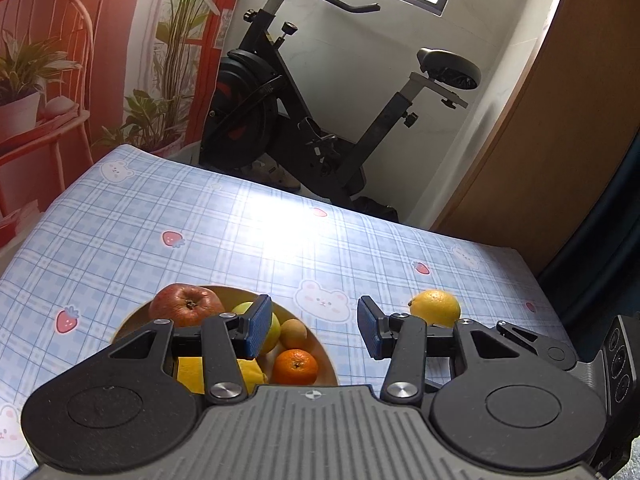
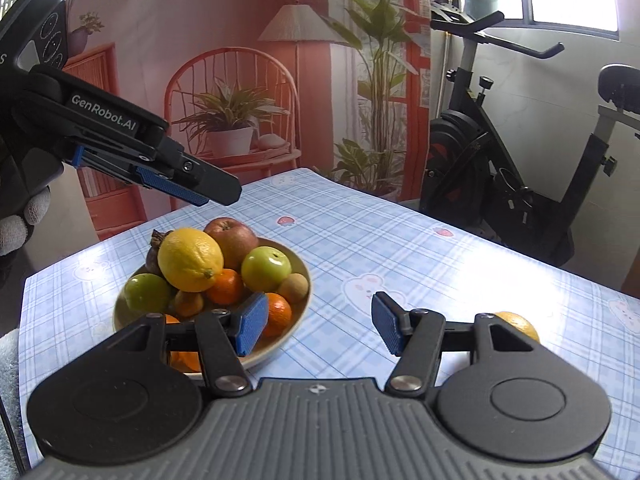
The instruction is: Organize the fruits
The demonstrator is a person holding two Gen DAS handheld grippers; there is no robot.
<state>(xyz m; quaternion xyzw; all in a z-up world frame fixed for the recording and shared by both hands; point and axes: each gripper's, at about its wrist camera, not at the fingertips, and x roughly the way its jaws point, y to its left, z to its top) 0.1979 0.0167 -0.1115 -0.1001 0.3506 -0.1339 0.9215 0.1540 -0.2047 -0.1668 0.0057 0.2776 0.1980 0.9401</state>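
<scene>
Our right claw is spread wide and holds nothing; its own linkage hides most of the loose lemon on the worktop, right of the bowl. Our left claw, also spread and empty, shows that lemon lying crosswise, nipple toward the bowl.

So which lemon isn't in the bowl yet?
The lemon on the tablecloth, alone to the right of the bowl. The other lemon sits atop the piled fruit.
</scene>
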